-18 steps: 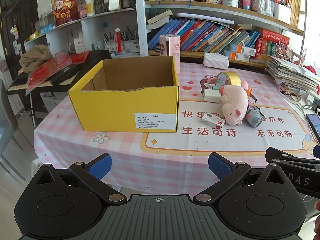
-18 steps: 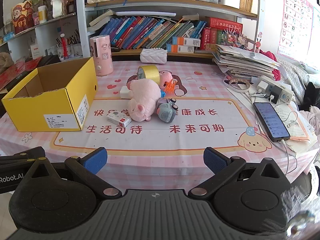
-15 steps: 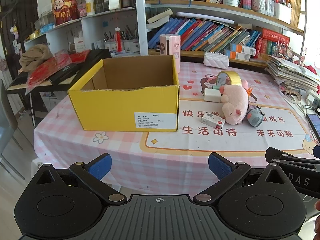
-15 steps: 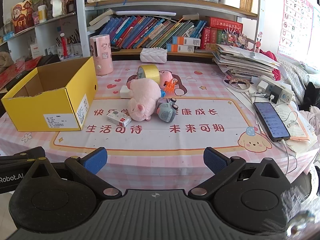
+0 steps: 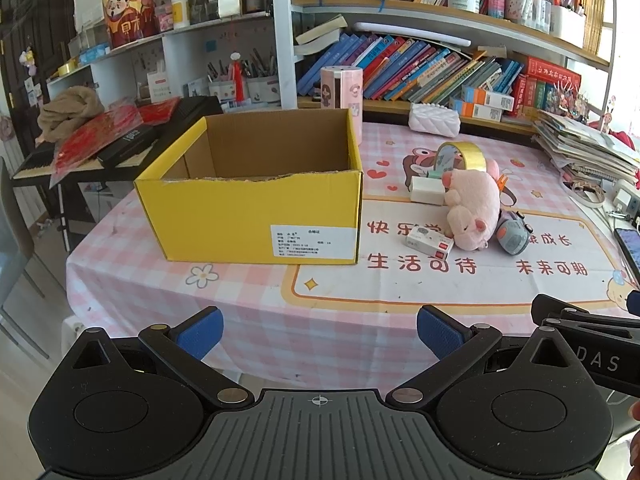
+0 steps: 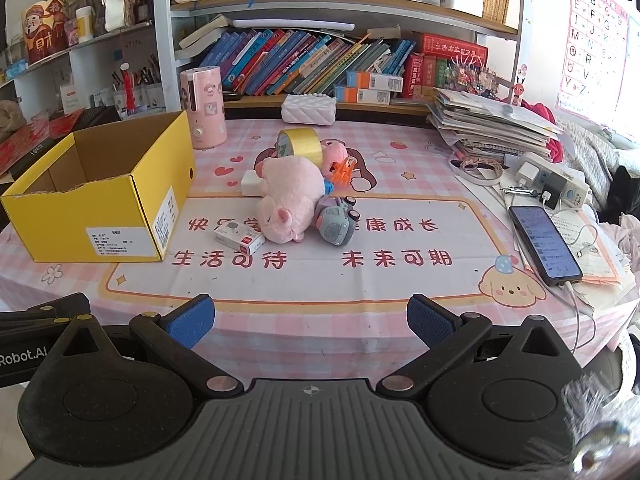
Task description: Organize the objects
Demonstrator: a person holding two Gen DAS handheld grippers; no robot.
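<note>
We hold the left gripper (image 5: pixel 318 326) and the right gripper (image 6: pixel 310 316) side by side at the near edge of the table (image 6: pixel 400 284), both with jaws spread wide and nothing between them. The open yellow cardboard box (image 5: pixel 256 216) stands on the left part of the table and appears empty as far as its interior shows.

The items to sort lie in one cluster to the right of the box: a pink plush pig (image 6: pixel 286 196), a small white carton with a red end (image 6: pixel 239 238) touching its near side, a grey toy vehicle (image 6: pixel 335 224) on its right, a white block (image 6: pixel 251 182) and a roll of yellow tape (image 6: pixel 300 145) behind it.

Nothing has been packed yet. We judge the small carton the best first target, since it lies nearest and unobstructed. We should approach it from above and close across its short sides without nudging the pig. The plush will compress, so we grip its body, not a limb.
</note>
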